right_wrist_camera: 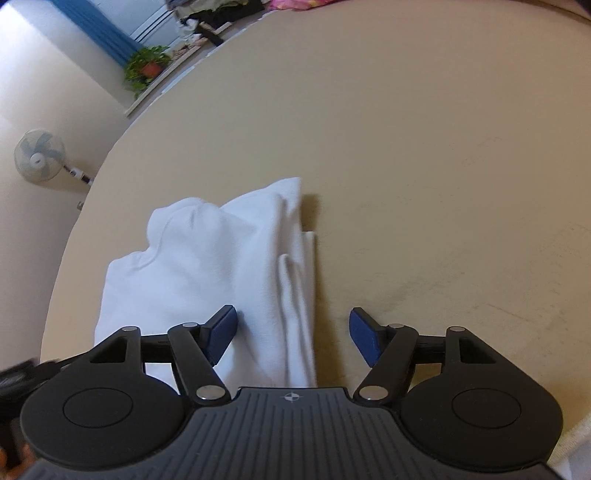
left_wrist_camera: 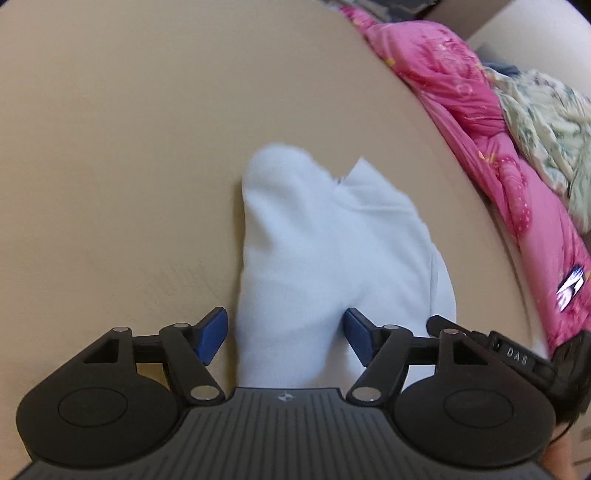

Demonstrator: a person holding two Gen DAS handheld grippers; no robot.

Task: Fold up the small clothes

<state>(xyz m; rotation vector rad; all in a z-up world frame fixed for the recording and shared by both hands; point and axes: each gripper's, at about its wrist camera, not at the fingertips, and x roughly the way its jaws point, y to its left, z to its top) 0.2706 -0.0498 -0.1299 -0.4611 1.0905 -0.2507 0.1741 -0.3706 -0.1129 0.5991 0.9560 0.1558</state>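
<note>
Your left tool [left_wrist_camera: 285,338] hangs over the near end of the white cloth [left_wrist_camera: 314,251]. Its two blue pads [left_wrist_camera: 212,334] stand apart, and a hump of the cloth rises between them. The left pad is clear of the fabric; the right pad is very close to it, and you cannot tell if it touches. The tool is released and grips nothing.

Your right tool [right_wrist_camera: 293,338] is also released, with its blue pads [right_wrist_camera: 223,334] wide apart. The folded right edge of the cloth [right_wrist_camera: 221,266] lies between them, nearer to the left pad, which stands over the fabric. The right pad is over the bare table [right_wrist_camera: 424,166], apart from the cloth.

The cloth lies bunched on the beige table, folded in layers with loose creases. In the right wrist view it is near the left edge of the table.

In the left wrist view a pink blanket [left_wrist_camera: 461,85] and a pale flowered cloth [left_wrist_camera: 546,122] lie beyond the table's right edge. Part of the other tool [left_wrist_camera: 517,354] shows at the lower right.

In the right wrist view a fan [right_wrist_camera: 38,155] stands beyond the left edge, and a potted plant [right_wrist_camera: 146,66] and a blue curtain [right_wrist_camera: 99,29] are further away.
</note>
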